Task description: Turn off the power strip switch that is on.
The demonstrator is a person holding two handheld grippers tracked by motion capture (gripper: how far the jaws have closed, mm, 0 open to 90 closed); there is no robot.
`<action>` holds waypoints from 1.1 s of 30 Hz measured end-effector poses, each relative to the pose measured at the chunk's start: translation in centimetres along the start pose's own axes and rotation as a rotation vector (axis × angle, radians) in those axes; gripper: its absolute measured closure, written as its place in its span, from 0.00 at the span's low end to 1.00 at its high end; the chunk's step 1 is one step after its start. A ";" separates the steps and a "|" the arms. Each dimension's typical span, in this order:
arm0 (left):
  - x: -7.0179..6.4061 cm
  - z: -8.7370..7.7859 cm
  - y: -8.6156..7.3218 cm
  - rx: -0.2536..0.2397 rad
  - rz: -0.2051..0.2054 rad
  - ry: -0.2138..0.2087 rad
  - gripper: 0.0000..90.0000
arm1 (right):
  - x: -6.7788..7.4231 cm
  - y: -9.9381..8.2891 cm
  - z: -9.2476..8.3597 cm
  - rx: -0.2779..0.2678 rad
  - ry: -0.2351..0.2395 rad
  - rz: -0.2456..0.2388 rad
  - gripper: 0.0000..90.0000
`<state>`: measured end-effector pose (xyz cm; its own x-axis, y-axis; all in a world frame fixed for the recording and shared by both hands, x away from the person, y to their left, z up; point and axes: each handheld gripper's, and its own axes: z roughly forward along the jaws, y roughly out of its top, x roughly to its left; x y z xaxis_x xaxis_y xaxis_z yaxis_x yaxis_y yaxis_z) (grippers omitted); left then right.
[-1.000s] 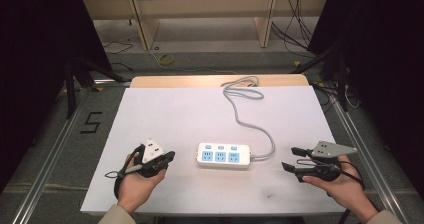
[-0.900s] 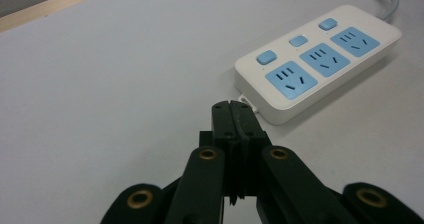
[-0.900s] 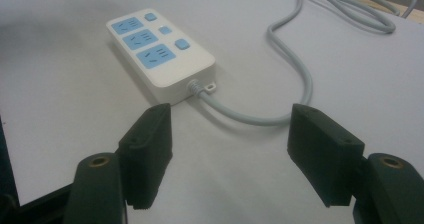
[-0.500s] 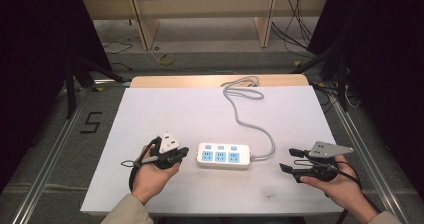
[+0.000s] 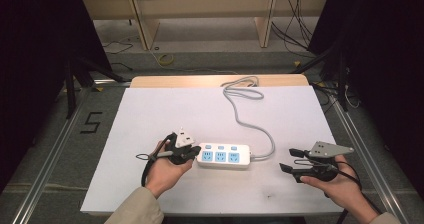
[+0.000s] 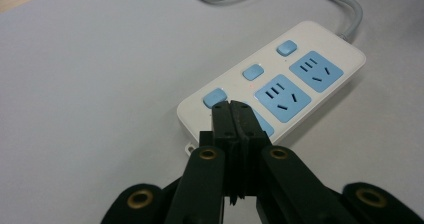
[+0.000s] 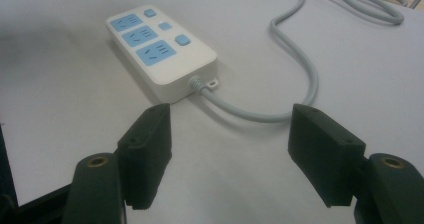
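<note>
A white power strip with three blue sockets and three blue buttons lies on the white table top. Its grey cable snakes toward the far edge. My left gripper is at the strip's left end. In the left gripper view the left gripper is shut with nothing between the jaws, its tips over the near end of the power strip, beside the nearest blue button. My right gripper hovers right of the strip. In the right gripper view the right gripper stands open and empty, facing the strip and its cable.
A wooden strip runs along the table's far edge, where the cable loops. Metal rails flank the table on both sides. Shelving legs and loose wires stand on the floor beyond.
My left gripper has moved right across the table until its shut tips reach the strip's left end. The right gripper has barely shifted.
</note>
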<state>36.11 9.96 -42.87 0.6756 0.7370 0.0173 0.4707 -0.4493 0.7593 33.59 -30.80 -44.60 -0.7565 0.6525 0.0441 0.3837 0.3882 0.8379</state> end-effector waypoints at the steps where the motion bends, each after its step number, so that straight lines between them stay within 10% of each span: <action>1: -0.1 0.1 0.1 0.003 0.002 -0.002 1.00 | 0.0 0.0 0.0 -0.001 0.000 0.000 0.38; 33: -1.8 3.2 2.3 0.039 0.064 -0.036 1.00 | 0.1 0.0 -0.1 -0.005 -0.005 0.006 0.37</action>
<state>37.79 5.94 -43.27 0.7249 0.6877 0.0407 0.4470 -0.5145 0.7318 33.47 -30.78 -44.59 -0.7518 0.6578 0.0462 0.3853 0.3813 0.8404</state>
